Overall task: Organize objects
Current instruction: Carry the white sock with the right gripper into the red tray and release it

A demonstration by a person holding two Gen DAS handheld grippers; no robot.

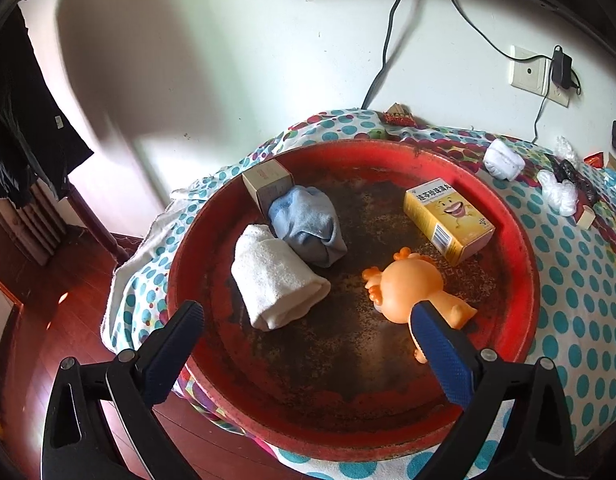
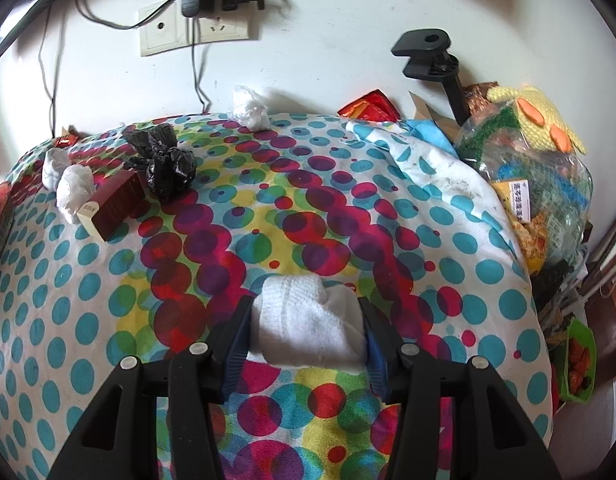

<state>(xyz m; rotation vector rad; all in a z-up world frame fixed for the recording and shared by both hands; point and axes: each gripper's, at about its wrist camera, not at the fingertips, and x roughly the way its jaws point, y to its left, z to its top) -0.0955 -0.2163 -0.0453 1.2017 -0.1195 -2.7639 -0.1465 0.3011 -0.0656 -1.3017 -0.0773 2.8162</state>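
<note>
Between the pads of the right gripper (image 2: 306,332) sits a white rolled towel (image 2: 304,320), pinched from both sides and resting on the dotted cloth (image 2: 268,216). Ahead of that gripper and to its left lie a dark red box (image 2: 116,204), a crumpled black bag (image 2: 164,168) and white wads (image 2: 74,188); to its right a clear bag of packets (image 2: 524,184) crowds the edge, with a yellow knitted toy (image 2: 536,116) on top. Under the left gripper (image 1: 308,328), whose jaws stand spread wide with nothing between the pads, lies a red round tray (image 1: 520,240). Just ahead, between the fingers, a second white rolled towel (image 1: 272,280) touches a blue folded cloth (image 1: 308,228), which leans on a beige box (image 1: 268,182) at the far rim. An orange rubber toy (image 1: 412,284) lies by the right-hand finger (image 1: 444,356), which covers part of it; whether they touch is unclear. Beyond the toy stands a yellow carton (image 1: 448,220), tilted. Past the tray's rim, a white sock bundle (image 1: 504,162) rests on the cloth.
</note>
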